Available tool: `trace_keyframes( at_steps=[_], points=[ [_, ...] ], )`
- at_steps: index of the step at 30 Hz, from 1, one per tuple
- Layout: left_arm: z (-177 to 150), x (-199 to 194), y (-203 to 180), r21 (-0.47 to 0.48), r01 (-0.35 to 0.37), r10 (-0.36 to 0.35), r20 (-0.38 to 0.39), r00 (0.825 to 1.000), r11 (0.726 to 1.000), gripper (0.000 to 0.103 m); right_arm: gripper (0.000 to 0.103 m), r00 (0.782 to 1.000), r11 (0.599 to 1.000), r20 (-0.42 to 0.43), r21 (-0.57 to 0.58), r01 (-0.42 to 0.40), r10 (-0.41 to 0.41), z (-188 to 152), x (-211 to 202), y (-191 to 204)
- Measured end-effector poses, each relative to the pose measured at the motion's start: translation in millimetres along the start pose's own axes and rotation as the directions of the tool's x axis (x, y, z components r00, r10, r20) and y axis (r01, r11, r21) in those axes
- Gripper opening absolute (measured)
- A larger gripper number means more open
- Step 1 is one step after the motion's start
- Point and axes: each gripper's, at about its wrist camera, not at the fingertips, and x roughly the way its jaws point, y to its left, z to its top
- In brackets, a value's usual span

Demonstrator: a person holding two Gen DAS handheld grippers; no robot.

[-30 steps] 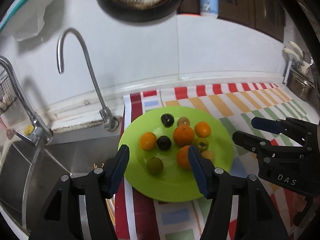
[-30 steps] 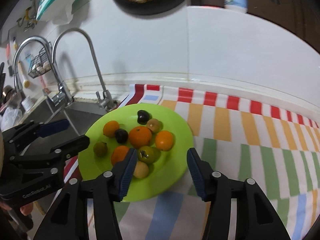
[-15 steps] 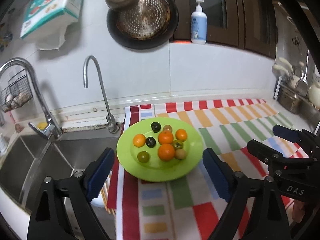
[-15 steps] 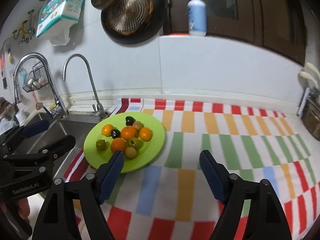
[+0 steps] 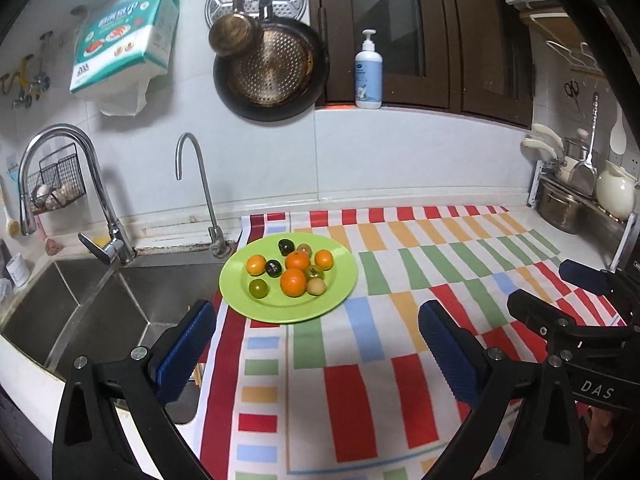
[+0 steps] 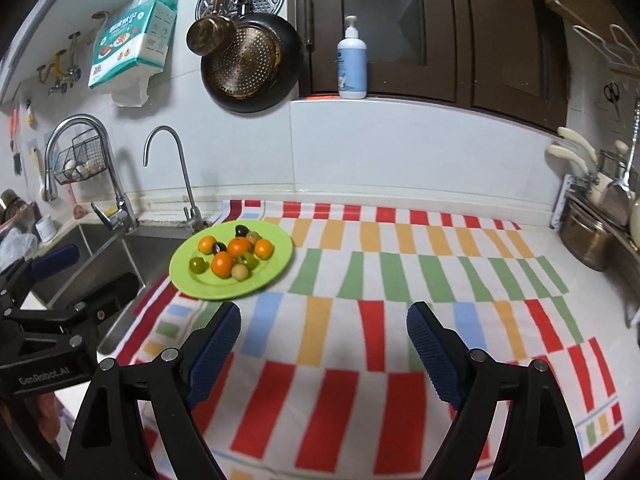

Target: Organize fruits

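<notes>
A round lime-green plate point(image 5: 340, 280) sits on the striped cloth point(image 5: 400, 320) just beside the sink point(image 5: 120, 300), holding a small heap of fruits point(image 5: 294, 274): four oranges, two dark ones, greenish ones and a pale one. The left gripper point(image 5: 316, 344) and right gripper point(image 6: 324, 332) hang near the plate, fingers spread wide apart, holding nothing.

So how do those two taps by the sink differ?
The left tap is thick, with a broad arch and a lever handle low on its body; the thin tap is a slim gooseneck with no lever that I can see. The left tap stands at the sink's back rim, further left; the thin tap stands nearer the green plate. Both are shiny metal with spouts curving over, and neither is running.
</notes>
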Motion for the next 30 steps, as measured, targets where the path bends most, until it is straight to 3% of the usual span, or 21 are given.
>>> trace_keyframes(
  at_steps=[13, 30],
  points=[
    [-6, -46, -33, 0.015, 0.019, -0.02, 0.046, 0.999, 1.0, 0.103, 0.086, 0.998, 0.999, 0.062, 0.009, 0.031, -0.032, -14, -61, -27],
    [-11, -73, -48, 0.023, 0.02, -0.022, 0.079, 0.997, 1.0, 0.103, 0.086, 0.996, 1.0, 0.086, 0.012, 0.022, -0.023, -24, -88, -38]
  ],
)
